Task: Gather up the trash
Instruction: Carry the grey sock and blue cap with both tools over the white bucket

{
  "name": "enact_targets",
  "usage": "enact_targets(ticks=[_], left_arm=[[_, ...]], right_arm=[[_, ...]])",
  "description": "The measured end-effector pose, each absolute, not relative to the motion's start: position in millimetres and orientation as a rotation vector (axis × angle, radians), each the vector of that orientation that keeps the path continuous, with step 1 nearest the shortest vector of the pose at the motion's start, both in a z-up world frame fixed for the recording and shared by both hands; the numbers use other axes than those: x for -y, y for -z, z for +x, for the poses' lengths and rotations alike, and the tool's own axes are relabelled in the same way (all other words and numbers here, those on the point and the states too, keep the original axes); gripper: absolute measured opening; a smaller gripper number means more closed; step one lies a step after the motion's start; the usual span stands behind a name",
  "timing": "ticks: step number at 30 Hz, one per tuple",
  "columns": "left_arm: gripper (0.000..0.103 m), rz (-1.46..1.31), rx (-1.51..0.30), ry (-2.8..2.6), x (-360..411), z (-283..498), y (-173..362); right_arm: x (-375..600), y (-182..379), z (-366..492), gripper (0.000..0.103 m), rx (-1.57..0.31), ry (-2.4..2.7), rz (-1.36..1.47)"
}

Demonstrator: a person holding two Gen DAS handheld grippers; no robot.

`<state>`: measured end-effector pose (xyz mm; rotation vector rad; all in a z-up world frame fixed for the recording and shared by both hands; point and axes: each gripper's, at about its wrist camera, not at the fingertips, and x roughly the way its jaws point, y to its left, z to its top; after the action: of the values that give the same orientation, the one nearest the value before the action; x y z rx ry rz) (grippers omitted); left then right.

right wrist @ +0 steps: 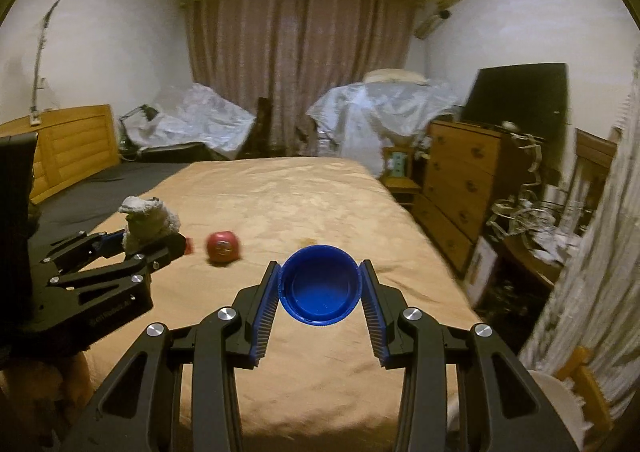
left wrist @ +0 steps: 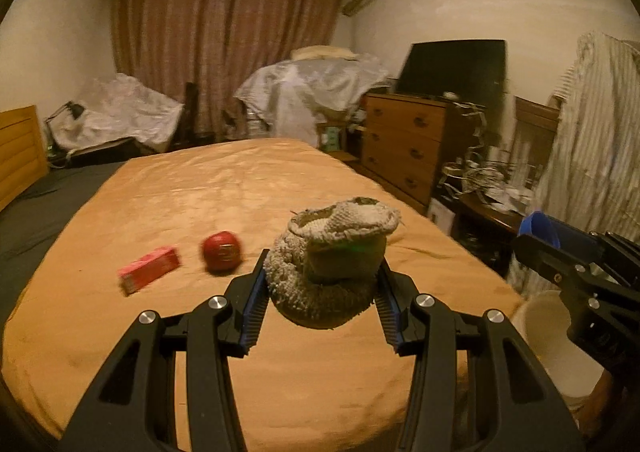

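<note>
Both grippers loaded, white bin low at the right edge.

Left gripper (left wrist: 322, 284) clamped on a crumpled grey rag (left wrist: 334, 252), carried clear above the orange bedspread (left wrist: 240, 191); right gripper (right wrist: 320, 288) clamped on a blue bottle cap (right wrist: 319, 286), hollow side facing the camera, rim pinched between both pads. From the left wrist view, white bin (left wrist: 548, 336) at about four o'clock, beyond the bed's edge and beneath the right gripper; from the right wrist view, only its rim at five o'clock. Right hand judged nearer, so a swing toward three o'clock looks due. Both pointing gently downward across the bed. Left lying at ten o'clock: red box (left wrist: 149, 268), red round thing (left wrist: 222, 252), side by side, apart.
</note>
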<state>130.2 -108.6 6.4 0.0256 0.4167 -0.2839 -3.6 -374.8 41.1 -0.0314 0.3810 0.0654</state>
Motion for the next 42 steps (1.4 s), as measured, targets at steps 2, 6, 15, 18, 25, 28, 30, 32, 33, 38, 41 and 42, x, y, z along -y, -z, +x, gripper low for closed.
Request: enact_targets(ticks=[2, 6, 15, 18, 25, 28, 30, 32, 33, 38, 41, 42], left_arm=[[0.046, 0.035, -0.416, 0.312, 123, 128, -7], [0.046, 0.055, -0.419, 0.374, 157, 123, -7], [0.046, 0.124, -0.444, 0.526, 239, 108, -3], [0.046, 0.138, -0.469, 0.573, 261, 106, 1], [0.046, 0.188, -0.523, 0.675, 314, 100, 13], [0.046, 0.215, -0.556, 0.717, 334, 98, 19], [0.046, 0.230, -0.588, 0.749, 346, 98, 25], [0.046, 0.254, -0.629, 0.786, 358, 100, 32], [0.046, 0.257, -0.646, 0.797, 362, 100, 34], [0.046, 0.293, -0.756, 0.841, 382, 109, 51], [0.046, 0.313, -0.821, 0.861, 391, 114, 62], [0.046, 0.317, -0.835, 0.863, 393, 115, 65]], right_arm=[[394, -40, -10, 0.041, -0.391, -0.040, -0.023], [437, -37, -29, 0.041, -0.412, 0.023, -0.015], [528, -38, -58, 0.041, -0.446, 0.129, 0.007], [559, -36, -66, 0.041, -0.466, 0.162, 0.016], [629, -17, -76, 0.041, -0.548, 0.208, 0.081], [654, -4, -70, 0.041, -0.608, 0.208, 0.108], [666, 4, -66, 0.041, -0.651, 0.202, 0.121], [673, 12, -62, 0.041, -0.694, 0.198, 0.119], [681, 17, -60, 0.041, -0.725, 0.190, 0.122], [699, 30, -48, 0.041, -0.828, 0.155, 0.157], [702, 38, -43, 0.041, -0.882, 0.136, 0.182], [705, 43, -41, 0.041, -0.903, 0.126, 0.194]])
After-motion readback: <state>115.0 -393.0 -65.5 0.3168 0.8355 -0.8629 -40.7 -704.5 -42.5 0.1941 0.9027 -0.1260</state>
